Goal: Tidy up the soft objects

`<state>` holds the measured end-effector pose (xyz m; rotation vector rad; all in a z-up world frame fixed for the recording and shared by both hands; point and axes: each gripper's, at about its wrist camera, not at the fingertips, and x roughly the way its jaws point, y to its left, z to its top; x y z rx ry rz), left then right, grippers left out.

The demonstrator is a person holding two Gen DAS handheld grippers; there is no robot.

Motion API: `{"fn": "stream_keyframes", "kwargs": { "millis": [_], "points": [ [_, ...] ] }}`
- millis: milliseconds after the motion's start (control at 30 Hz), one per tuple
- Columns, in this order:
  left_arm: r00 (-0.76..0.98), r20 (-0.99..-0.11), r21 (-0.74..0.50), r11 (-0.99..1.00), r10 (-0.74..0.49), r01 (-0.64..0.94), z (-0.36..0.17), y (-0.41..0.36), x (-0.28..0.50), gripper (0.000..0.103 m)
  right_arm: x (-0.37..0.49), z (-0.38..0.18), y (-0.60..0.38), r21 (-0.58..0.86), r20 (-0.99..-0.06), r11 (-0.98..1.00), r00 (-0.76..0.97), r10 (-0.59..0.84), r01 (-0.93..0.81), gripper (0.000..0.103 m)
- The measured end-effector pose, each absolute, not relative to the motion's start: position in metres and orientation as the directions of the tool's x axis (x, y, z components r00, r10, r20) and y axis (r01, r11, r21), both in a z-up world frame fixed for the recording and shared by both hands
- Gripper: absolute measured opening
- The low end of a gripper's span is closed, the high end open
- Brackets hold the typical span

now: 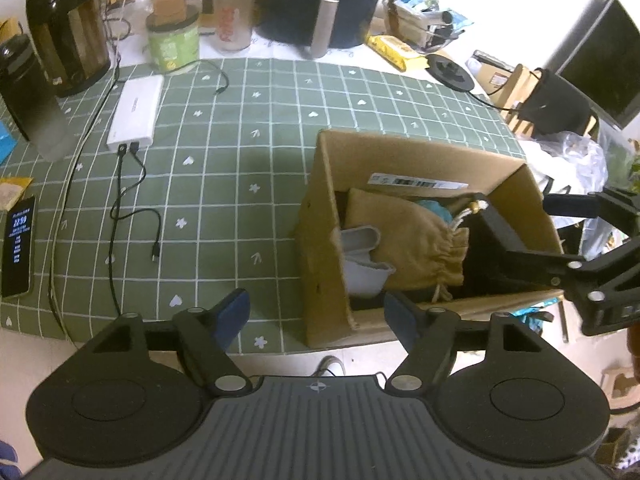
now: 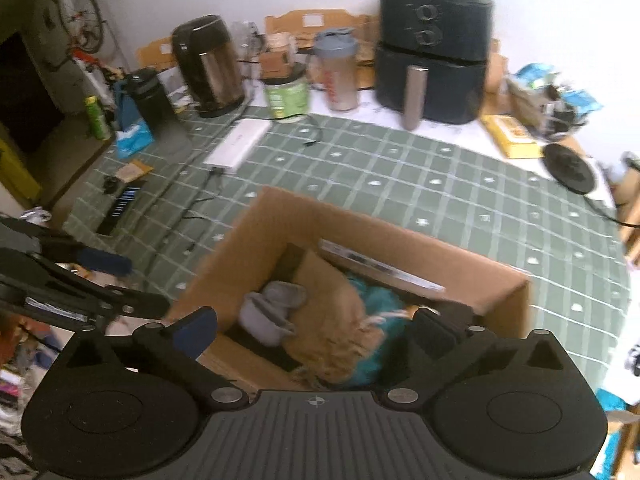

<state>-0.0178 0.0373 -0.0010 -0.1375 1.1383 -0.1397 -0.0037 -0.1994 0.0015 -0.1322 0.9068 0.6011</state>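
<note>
An open cardboard box (image 1: 324, 216) (image 2: 240, 248) stands on the green checked cloth near the table's front edge. Inside lie a tan drawstring pouch (image 1: 408, 236) (image 2: 340, 320), a grey soft case (image 1: 362, 264) (image 2: 272, 312) and a teal soft item (image 1: 436, 208) (image 2: 380, 304). My left gripper (image 1: 316, 312) is open and empty, held in front of the box's near left corner. My right gripper (image 2: 316, 330) is open and empty above the box's near side; it also shows in the left wrist view (image 1: 520, 240), one finger reaching into the box beside the pouch.
A white power bank (image 1: 134, 110) with black cables, a phone (image 1: 18, 246), a kettle (image 1: 66, 28), a green jar (image 1: 174, 40), a shaker bottle (image 1: 234, 8) and an air fryer (image 1: 320, 0) stand along the left and back. A yellow packet (image 1: 394, 52) lies back right.
</note>
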Motion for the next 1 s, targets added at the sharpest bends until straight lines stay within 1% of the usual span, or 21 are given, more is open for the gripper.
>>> {"fn": "stream_keyframes", "kwargs": {
  "millis": [67, 167, 233, 300, 333, 433, 500, 567, 667, 733, 867, 933, 1000],
  "points": [
    [0.413, -0.892, -0.182, 0.982, -0.187, 0.051, 0.000, 0.032, -0.017, 0.073, -0.009, 0.000, -0.206, 0.102, -0.773, 0.848, 0.495, 0.397, -0.520, 0.103],
    [0.436, -0.883, -0.165, 0.985, -0.173, 0.055, 0.002, 0.025, -0.019, 0.074, -0.019, -0.001, -0.214, 0.042, -0.751, 0.866, 0.556, 0.357, -0.499, 0.103],
    [0.464, -0.872, -0.148, 0.987, -0.156, 0.053, 0.005, 0.022, -0.020, 0.082, -0.026, 0.000, -0.217, -0.015, -0.730, 0.874, 0.603, 0.322, -0.485, 0.103],
    [0.525, -0.840, -0.128, 0.990, -0.139, 0.058, 0.009, 0.018, -0.023, 0.103, -0.033, 0.000, -0.219, -0.077, -0.709, 0.878, 0.645, 0.285, -0.473, 0.103],
    [0.549, -0.825, -0.114, 0.991, -0.130, 0.063, 0.012, 0.015, -0.024, 0.103, -0.037, 0.001, -0.219, -0.106, -0.698, 0.878, 0.664, 0.268, -0.466, 0.103],
    [0.567, -0.819, -0.042, 0.995, -0.087, 0.091, 0.016, 0.001, -0.021, 0.103, -0.046, 0.001, -0.221, -0.187, -0.656, 0.889, 0.727, 0.204, -0.418, 0.103],
    [0.589, -0.806, 0.001, 0.996, -0.051, 0.088, 0.018, -0.006, -0.020, 0.103, -0.048, 0.001, -0.223, -0.207, -0.650, 0.896, 0.740, 0.175, -0.393, 0.103],
    [0.598, -0.800, 0.009, 0.997, -0.042, 0.082, 0.020, -0.009, -0.019, 0.103, -0.047, 0.000, -0.229, -0.181, -0.662, 0.912, 0.731, 0.164, -0.369, 0.103],
    [0.605, -0.796, 0.028, 0.996, -0.027, 0.080, 0.023, -0.011, -0.018, 0.103, -0.042, -0.003, -0.238, -0.100, -0.709, 0.946, 0.690, 0.149, -0.307, 0.103],
    [0.611, -0.792, 0.059, 0.995, 0.000, 0.077, 0.024, -0.013, -0.017, 0.103, -0.042, -0.004, -0.245, -0.045, -0.728, 0.962, 0.668, 0.154, -0.271, 0.103],
    [0.604, -0.795, 0.149, 0.985, 0.063, 0.093, 0.023, -0.020, -0.016, 0.103, -0.039, -0.008, -0.248, 0.012, -0.785, 0.972, 0.600, 0.155, -0.235, 0.103],
    [0.591, -0.805, 0.134, 0.986, 0.053, 0.095, 0.021, -0.019, -0.016, 0.103, -0.037, -0.010, -0.248, 0.032, -0.809, 0.974, 0.567, 0.157, -0.225, 0.103],
    [0.564, -0.825, 0.084, 0.991, 0.013, 0.101, 0.020, -0.015, -0.014, 0.103, -0.035, -0.012, -0.247, 0.038, -0.831, 0.977, 0.537, 0.147, -0.209, 0.103]
  ]
}}
